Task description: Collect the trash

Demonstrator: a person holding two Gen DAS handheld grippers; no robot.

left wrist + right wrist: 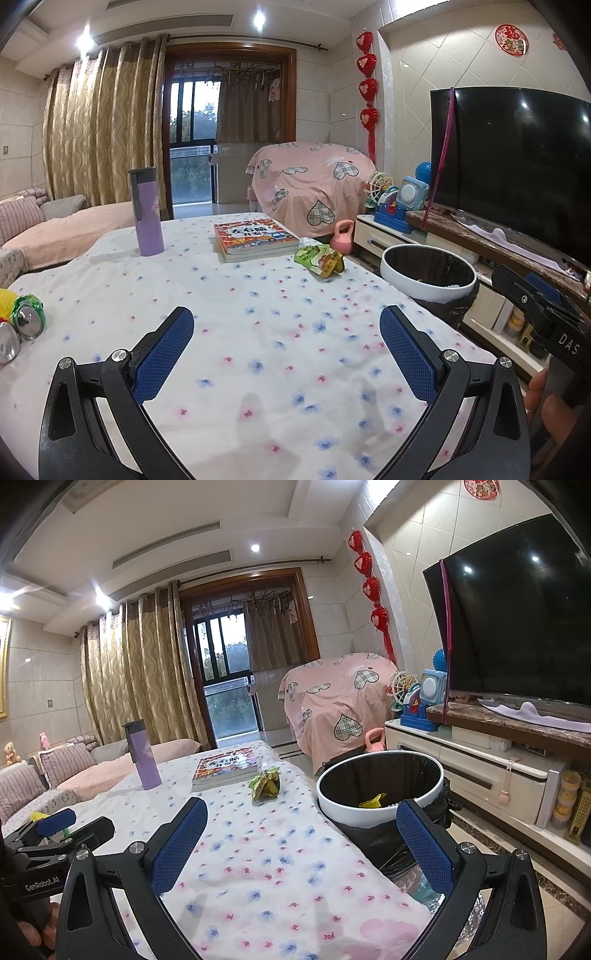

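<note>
Both grippers, left (286,325) and right (301,818), hang spread and empty beside the white-rimmed, black-lined round bin (369,814), a crumpled green snack pouch (265,784) lying near it on the flowered tablecloth (258,295).

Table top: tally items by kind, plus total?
Crushed cans: 2
Snack pouch: 1
Books: 2, stacked
Purple bottle: 1
Yellow item at the left edge: 1, kind unclear
Total: 7
</note>
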